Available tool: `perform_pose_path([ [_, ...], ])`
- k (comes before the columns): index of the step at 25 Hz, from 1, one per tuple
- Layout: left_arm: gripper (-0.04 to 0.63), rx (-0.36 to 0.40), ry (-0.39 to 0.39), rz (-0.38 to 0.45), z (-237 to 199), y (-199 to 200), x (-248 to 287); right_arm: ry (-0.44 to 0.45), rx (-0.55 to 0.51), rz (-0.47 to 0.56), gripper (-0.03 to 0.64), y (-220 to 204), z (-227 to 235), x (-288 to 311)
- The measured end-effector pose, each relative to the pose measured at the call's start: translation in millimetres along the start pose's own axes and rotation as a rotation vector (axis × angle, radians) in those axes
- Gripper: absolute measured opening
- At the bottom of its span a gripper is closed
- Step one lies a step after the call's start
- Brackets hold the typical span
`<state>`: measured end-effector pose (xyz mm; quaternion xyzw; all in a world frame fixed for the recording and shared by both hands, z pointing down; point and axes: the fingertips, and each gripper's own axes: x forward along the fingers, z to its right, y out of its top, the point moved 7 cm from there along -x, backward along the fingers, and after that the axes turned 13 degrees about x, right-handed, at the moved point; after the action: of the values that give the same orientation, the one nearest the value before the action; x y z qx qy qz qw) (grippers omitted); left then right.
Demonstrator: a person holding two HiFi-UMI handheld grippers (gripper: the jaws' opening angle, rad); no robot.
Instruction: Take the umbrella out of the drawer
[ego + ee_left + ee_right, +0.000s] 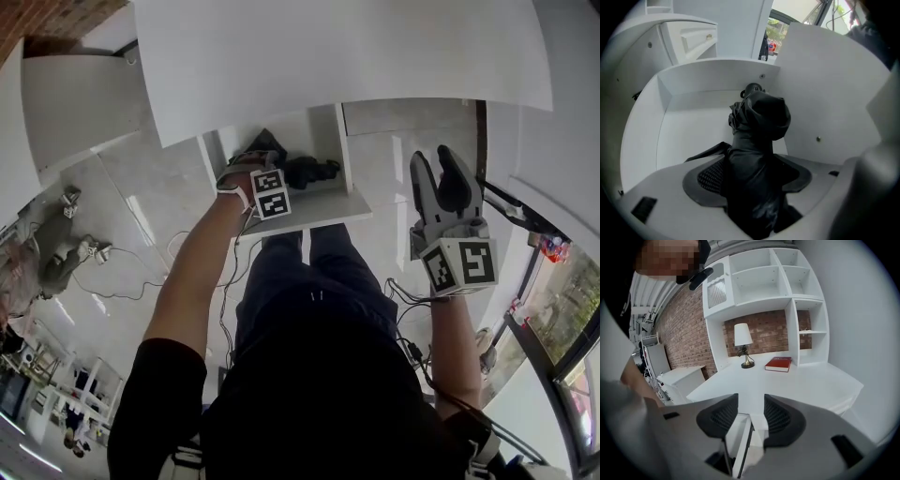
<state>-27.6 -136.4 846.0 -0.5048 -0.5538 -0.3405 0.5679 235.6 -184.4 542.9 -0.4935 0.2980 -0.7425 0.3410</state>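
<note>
Tongs: your left tongs [749, 176] stand wide apart astride the umbrella [761, 117], not squeezing it; right tongs [750, 413] apart, empty | Step: closing in for the grasp | Next: clamp the soft, crumpled black fabric bundle, then lift straight up | Beyond: 1 umbrella lying in the smooth white drawer [689, 126]

The person wore a black short-sleeved top [309, 394] and dark trousers [281, 272]. The left tongs [269, 155] and the right tongs [438, 167] had pale grey bodies, with dark, mesh-textured pads [721, 414] set into the jaws. Each carried a white cube [460, 264] printed with black square markers. A white strap [232, 190] circled the left wrist, and thin black cables [417, 356] ran beside the right forearm.
</note>
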Motion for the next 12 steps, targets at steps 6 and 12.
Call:
perform_pose_path([
  [6, 0.301, -0.003, -0.022, -0.030, -1.8, -0.9, 12.5, -0.011, 0.001, -0.008, 0.164, -1.0, 2.1, -0.8],
  [12, 0.256, 0.030, 0.048, -0.022, 4.7, -0.2, -0.6, -0.009, -0.015, -0.001, 0.158, -3.2, -5.7, -6.9],
])
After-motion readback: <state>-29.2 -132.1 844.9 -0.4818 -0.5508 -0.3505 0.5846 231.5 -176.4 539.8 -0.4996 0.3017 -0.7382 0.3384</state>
